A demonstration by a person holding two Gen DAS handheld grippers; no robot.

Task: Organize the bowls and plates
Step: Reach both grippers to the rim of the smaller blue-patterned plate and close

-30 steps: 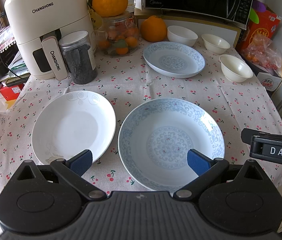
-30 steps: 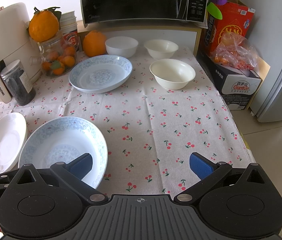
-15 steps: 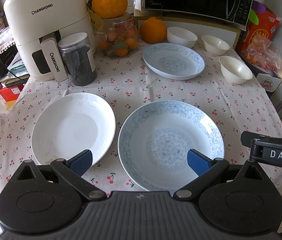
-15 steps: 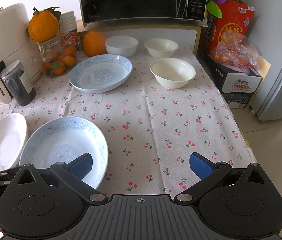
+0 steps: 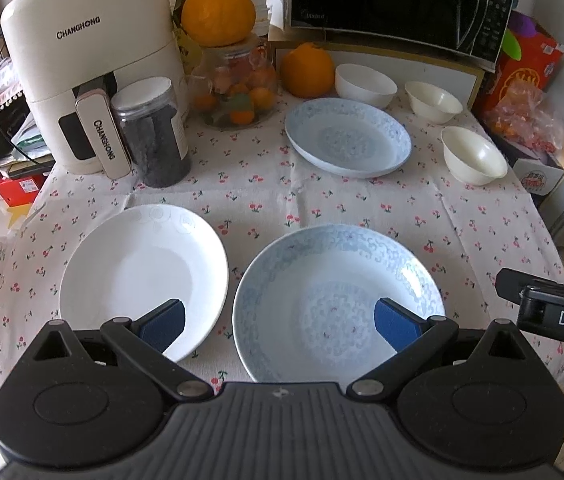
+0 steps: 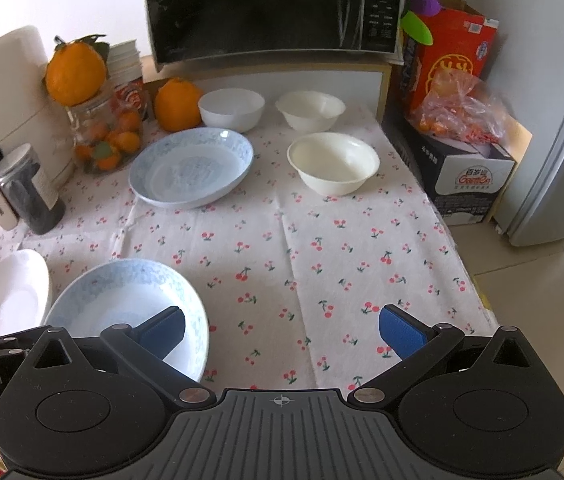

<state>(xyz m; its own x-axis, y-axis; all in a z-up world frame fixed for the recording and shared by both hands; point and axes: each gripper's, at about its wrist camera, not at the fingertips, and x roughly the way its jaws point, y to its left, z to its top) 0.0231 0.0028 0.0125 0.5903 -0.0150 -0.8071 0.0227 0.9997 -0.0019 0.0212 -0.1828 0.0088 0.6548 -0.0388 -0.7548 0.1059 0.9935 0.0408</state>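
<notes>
1. Nothing is stacked yet: the near blue plate (image 5: 337, 304) sits at lower centre of the left view, the white plate (image 5: 142, 272) just beside it, and the far blue plate (image 5: 347, 138) lies well apart, above.
2. Three bowls (image 6: 331, 162) stand separately in the upper middle of the right view.
3. My left hand-held gripper (image 5: 280, 322) and right hand-held gripper (image 6: 280, 328) are both wide open, holding nothing, so I judge all sorting remains.

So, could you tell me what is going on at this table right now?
A person holds two grippers over a cherry-print tablecloth. The left gripper and right gripper are both open and hold nothing. Nearest lie a white plate and a blue patterned plate; a second blue plate and three white bowls sit unstacked farther back.
</notes>
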